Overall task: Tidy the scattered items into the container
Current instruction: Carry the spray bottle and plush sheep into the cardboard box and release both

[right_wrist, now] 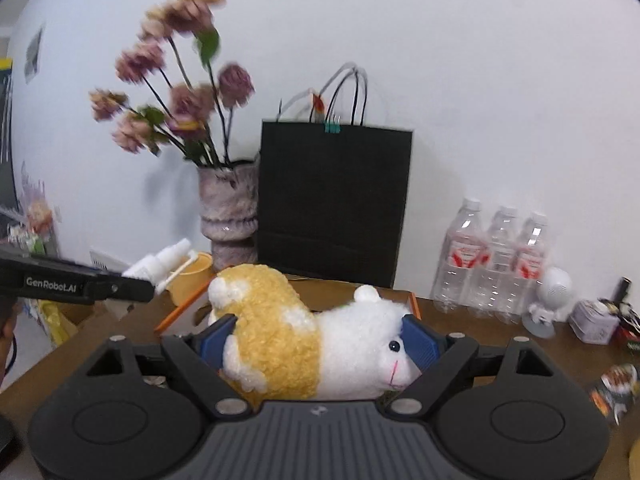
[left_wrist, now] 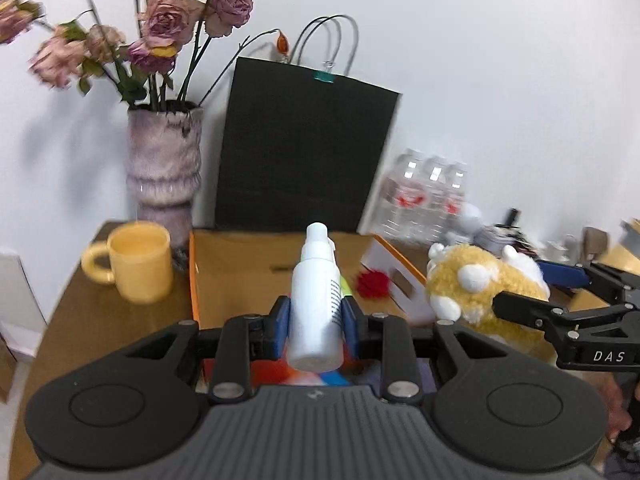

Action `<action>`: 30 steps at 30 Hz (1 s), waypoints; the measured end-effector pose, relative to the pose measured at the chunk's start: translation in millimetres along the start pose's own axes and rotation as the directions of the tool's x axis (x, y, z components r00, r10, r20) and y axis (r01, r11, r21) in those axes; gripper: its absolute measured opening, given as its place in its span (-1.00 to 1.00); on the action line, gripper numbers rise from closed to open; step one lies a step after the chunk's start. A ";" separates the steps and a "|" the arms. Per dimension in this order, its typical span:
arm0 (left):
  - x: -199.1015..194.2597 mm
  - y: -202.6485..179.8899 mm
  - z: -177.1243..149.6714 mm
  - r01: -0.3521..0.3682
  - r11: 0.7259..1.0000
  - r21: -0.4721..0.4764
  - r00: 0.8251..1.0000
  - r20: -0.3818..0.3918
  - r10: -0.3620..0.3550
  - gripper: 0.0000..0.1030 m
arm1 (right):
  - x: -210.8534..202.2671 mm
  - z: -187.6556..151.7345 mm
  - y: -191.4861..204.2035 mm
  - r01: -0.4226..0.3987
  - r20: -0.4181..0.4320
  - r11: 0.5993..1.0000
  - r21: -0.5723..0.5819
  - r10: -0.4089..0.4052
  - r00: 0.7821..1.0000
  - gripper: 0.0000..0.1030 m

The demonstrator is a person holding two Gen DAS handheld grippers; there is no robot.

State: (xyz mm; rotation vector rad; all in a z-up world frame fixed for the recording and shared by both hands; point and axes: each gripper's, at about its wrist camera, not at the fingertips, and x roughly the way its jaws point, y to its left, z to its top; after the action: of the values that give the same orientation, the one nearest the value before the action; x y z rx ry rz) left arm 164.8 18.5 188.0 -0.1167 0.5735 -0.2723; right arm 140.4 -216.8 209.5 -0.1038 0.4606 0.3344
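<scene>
My left gripper is shut on a white spray bottle, nozzle pointing away, held above an open cardboard box with orange edges. My right gripper is shut on a yellow and white plush animal, its blue pads pressing both ends of the toy. In the left wrist view the plush animal hangs at the right, over the box's right side, with the right gripper on it. The right wrist view shows the spray bottle at the left, in the left gripper.
A yellow mug stands left of the box, a vase of dried roses behind it. A black paper bag leans on the wall. Water bottles, a small white figure and small items stand at the right on the wooden table.
</scene>
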 end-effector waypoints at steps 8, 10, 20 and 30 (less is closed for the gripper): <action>122.5 14.9 29.5 -0.055 0.994 -0.093 0.978 -0.204 0.035 -0.45 | 142.1 24.8 -42.8 -0.026 -0.246 0.993 0.117 0.054 0.968 0.69; 142.0 12.3 25.7 -0.068 0.995 -0.075 0.969 -0.242 0.048 -0.45 | 163.5 18.5 -44.8 -0.018 -0.289 0.994 0.110 0.049 0.956 0.70; 197.5 9.6 -4.2 -0.035 0.991 -0.128 0.922 -0.387 -0.017 -0.45 | 209.2 -16.8 -59.5 0.065 -0.445 0.987 0.146 0.007 0.896 0.78; 192.7 7.2 -5.3 -0.045 0.981 -0.191 0.915 -0.402 -0.036 0.48 | 204.1 -16.6 -70.2 0.120 -0.508 0.976 0.184 -0.010 0.862 0.86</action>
State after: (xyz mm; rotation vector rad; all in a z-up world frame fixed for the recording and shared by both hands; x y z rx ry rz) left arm 318.6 -30.0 82.3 -0.2540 1.0138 -0.2359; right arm 329.2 -225.9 104.0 0.0024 1.0110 0.1849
